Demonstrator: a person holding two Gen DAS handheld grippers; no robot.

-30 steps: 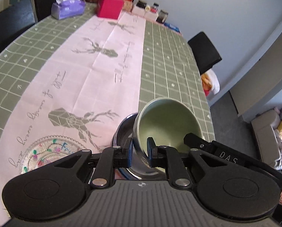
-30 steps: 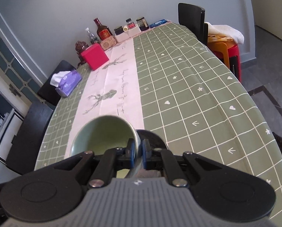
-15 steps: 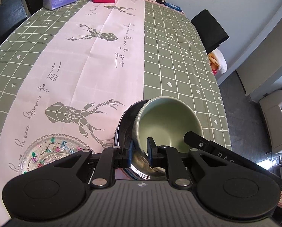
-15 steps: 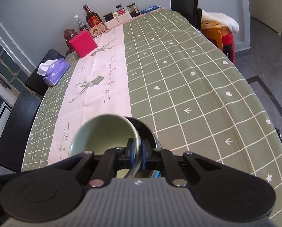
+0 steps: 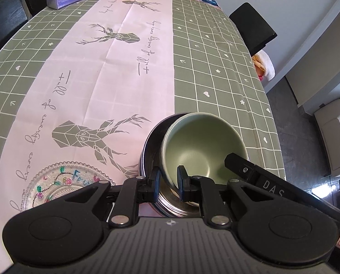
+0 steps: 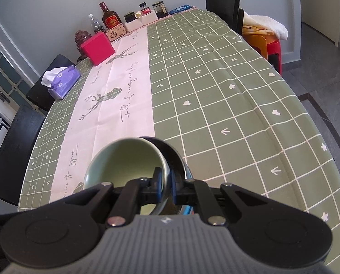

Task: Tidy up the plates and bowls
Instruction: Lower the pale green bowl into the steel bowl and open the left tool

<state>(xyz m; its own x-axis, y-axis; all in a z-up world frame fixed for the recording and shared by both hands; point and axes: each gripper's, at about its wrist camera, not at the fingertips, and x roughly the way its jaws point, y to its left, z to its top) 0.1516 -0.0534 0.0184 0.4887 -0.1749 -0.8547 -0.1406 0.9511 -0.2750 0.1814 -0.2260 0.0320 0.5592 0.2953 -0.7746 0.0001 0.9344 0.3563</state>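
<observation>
A pale green bowl sits tilted inside a dark metal bowl on the tablecloth's pink runner. My left gripper is shut on the green bowl's near rim, one pad inside and one outside. My right gripper is shut on the rim at the other side of the green bowl, above the dark metal bowl. One of the right gripper's fingers reaches over the rim in the left wrist view. A patterned glass plate lies on the runner to the left of the bowls.
The green checked table runs away from me. At its far end stand a red box, a purple tissue pack, bottles and jars. Black chairs stand along both sides, and a red stool with a towel by the right edge.
Both grippers have sunk with the green bowl, which now rests lower inside the dark metal bowl. Both grips on the rim are unchanged.
</observation>
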